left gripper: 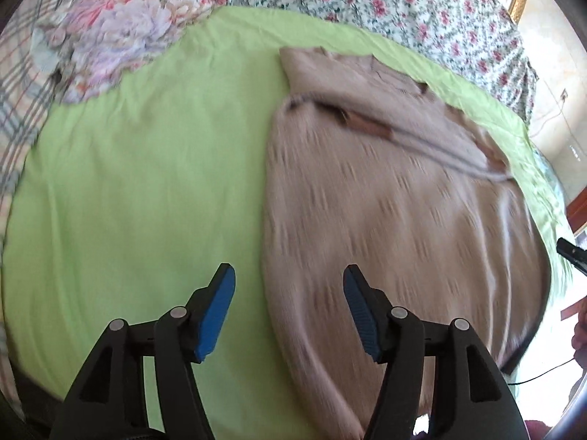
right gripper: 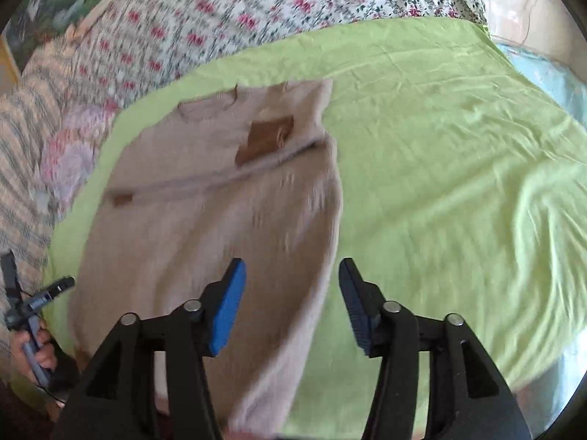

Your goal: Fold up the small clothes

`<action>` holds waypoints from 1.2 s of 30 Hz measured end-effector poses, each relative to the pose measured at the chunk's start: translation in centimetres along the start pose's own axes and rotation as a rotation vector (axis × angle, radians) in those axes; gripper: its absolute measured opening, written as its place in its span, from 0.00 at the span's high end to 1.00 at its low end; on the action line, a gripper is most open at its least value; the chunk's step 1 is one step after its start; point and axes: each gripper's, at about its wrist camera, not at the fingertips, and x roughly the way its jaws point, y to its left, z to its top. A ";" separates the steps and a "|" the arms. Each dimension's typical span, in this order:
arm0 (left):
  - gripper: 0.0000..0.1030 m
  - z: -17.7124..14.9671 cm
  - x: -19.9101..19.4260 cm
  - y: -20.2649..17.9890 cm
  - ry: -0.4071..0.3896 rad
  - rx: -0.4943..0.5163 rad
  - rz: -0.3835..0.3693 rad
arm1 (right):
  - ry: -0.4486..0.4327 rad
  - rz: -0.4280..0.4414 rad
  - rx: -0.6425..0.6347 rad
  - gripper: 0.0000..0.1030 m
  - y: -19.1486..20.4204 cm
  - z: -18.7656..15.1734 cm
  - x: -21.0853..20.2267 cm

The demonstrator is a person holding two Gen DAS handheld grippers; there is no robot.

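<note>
A beige knit sweater (left gripper: 385, 220) with brown patches lies on a green sheet (left gripper: 128, 183), its sleeves folded across the body. My left gripper (left gripper: 288, 286) is open and empty, hovering over the sweater's left edge near the hem. In the right wrist view the sweater (right gripper: 205, 220) lies left of centre on the green sheet (right gripper: 458, 183). My right gripper (right gripper: 291, 278) is open and empty, hovering over the sweater's right edge near the hem. A brown patch (right gripper: 266, 139) shows near the collar.
A floral quilt (left gripper: 385, 3) lies beyond the green sheet, with a pastel flowered pillow (left gripper: 121, 36) at the far left. The other gripper (right gripper: 36, 300), held in a hand, shows at the left edge of the right wrist view.
</note>
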 end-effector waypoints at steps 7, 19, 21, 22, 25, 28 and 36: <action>0.38 -6.0 -0.6 -1.8 0.082 0.038 0.010 | 0.138 -0.127 -0.125 0.43 3.6 -6.9 1.4; 0.54 -8.9 -1.3 -0.3 0.119 0.079 -0.142 | 0.129 0.173 0.194 0.82 -6.1 -8.5 -0.8; 0.44 -8.9 -1.1 -0.7 0.125 0.090 -0.174 | 0.144 0.260 0.221 0.80 -6.6 -9.1 -0.4; 0.44 -8.9 -1.1 -1.0 0.128 0.103 -0.182 | 0.156 0.279 0.216 0.76 -6.6 -9.5 -0.1; 0.44 -9.2 -0.7 -2.0 0.135 0.165 -0.168 | 0.186 0.352 0.179 0.63 -6.2 -10.6 1.1; 0.44 -9.1 -0.6 -2.2 0.141 0.187 -0.190 | 0.202 0.389 0.117 0.62 -5.2 -11.6 2.2; 0.93 -8.8 -0.7 -1.0 0.133 0.172 -0.274 | 0.243 0.522 -0.024 0.91 -3.4 -13.5 2.6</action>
